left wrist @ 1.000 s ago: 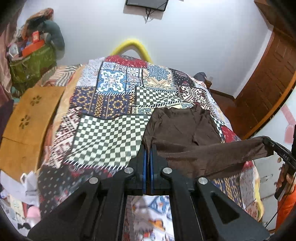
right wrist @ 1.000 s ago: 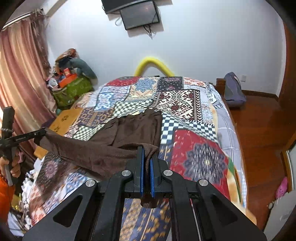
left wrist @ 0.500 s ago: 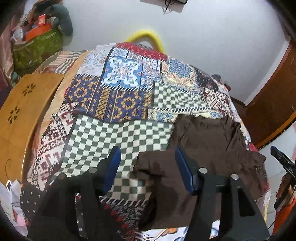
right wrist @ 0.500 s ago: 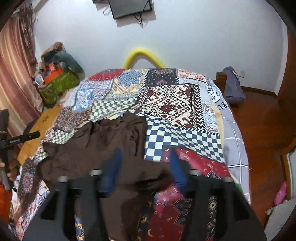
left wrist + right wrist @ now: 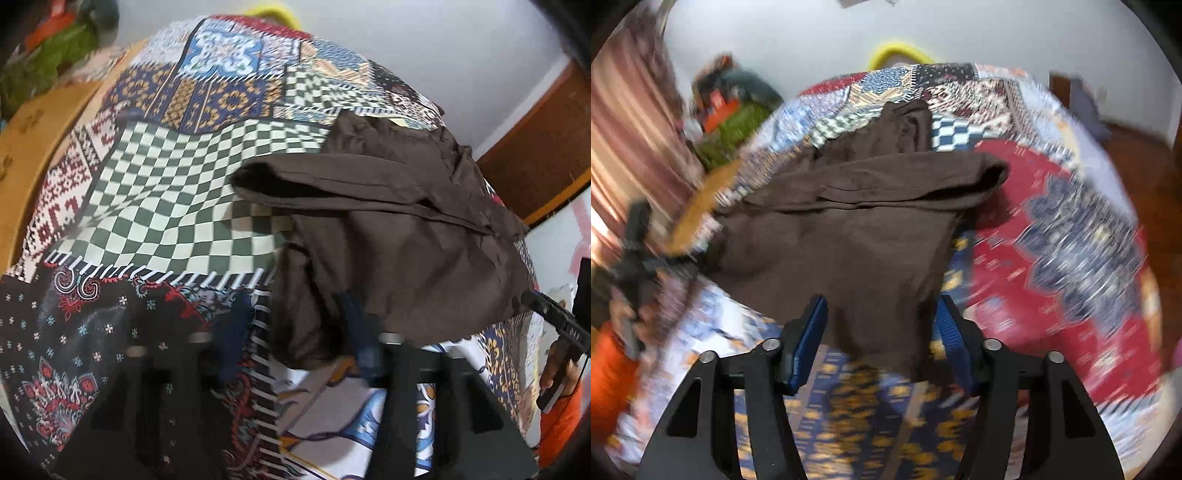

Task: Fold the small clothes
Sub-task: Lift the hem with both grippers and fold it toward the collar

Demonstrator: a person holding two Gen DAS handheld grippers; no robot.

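Note:
A dark brown garment lies folded over itself on the patchwork bedspread; it also shows in the right wrist view. My left gripper is open, its blue pads blurred, just in front of the garment's near left edge. My right gripper is open, its blue fingers on either side of the garment's near edge, gripping nothing. The right gripper also shows at the right edge of the left wrist view.
A wooden board lies left of the bed. A green bag with clutter sits at the far left by a curtain. A yellow arch stands behind the bed. Wooden floor lies to the right.
Both grippers were shut on the garment's stretched edge a second ago. They have opened and let it drop folded onto the bed, and both cameras have moved down and closer.

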